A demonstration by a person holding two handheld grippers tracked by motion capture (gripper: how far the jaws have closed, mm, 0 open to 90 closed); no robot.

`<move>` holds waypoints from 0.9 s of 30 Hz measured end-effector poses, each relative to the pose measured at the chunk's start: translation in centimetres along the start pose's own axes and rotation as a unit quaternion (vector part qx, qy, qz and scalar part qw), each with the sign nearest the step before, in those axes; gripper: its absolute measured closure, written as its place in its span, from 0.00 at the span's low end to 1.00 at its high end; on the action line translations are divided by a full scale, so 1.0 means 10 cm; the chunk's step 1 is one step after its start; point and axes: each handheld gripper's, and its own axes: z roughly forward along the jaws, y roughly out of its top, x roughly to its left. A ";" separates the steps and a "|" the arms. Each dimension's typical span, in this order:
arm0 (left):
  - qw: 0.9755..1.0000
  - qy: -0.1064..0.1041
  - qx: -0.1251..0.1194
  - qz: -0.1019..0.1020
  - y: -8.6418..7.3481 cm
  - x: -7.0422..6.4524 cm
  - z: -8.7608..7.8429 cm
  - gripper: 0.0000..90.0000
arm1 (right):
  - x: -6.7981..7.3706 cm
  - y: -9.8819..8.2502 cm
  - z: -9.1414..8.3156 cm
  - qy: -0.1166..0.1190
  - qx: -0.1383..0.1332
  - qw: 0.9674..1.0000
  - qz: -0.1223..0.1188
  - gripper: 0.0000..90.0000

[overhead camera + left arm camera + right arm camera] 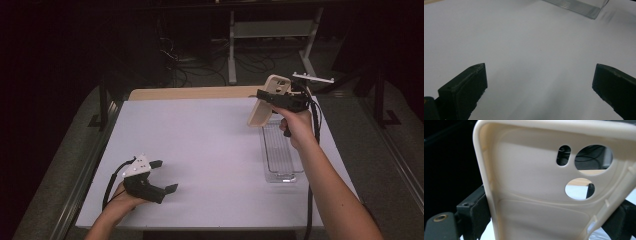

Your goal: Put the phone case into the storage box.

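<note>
The clear tray (282, 155) lies on the surface (210, 150) at its right side. The phone case (265, 107) hangs above the tray's far end; the left gripper (162, 176) sits near-left, well apart.

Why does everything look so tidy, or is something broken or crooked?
Nothing stands out. The right gripper holds the cream plastic phone case tilted above the clear ribbed plastic tray, which lies flat on the white table. No cracks show.
</note>
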 end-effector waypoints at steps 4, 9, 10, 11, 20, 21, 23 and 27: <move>1.000 -0.001 -0.001 -0.002 0.00 -0.01 0.00 0.00 | -0.04 0.05 -0.02 -0.029 0.008 0.999 -0.020 0.11; 1.000 -0.003 -0.001 0.001 0.00 -0.01 0.01 0.00 | -0.09 0.09 -0.02 -0.057 0.021 0.998 -0.031 0.11; 1.000 -0.003 0.001 0.003 0.00 -0.01 0.00 0.00 | -0.10 0.10 -0.02 -0.063 0.024 0.997 -0.035 0.11; 1.000 -0.002 0.002 0.001 0.00 -0.01 0.00 0.00 | -0.11 0.10 -0.01 -0.072 0.028 0.996 -0.038 0.11; 1.000 -0.005 -0.003 -0.004 0.00 -0.03 0.02 0.00 | -0.18 0.15 0.11 -0.127 0.073 0.987 -0.068 0.11; 1.000 -0.005 -0.002 0.000 0.00 -0.02 0.02 0.00 | -0.19 0.16 0.12 -0.130 0.077 0.986 -0.067 0.11; 1.000 -0.005 -0.002 0.002 0.00 -0.02 0.02 0.00 | -0.21 0.17 0.16 -0.141 0.083 0.984 -0.072 0.11; 1.000 -0.006 -0.002 -0.001 0.00 -0.02 0.02 0.00 | -0.27 0.17 0.26 -0.161 0.101 0.979 -0.074 0.11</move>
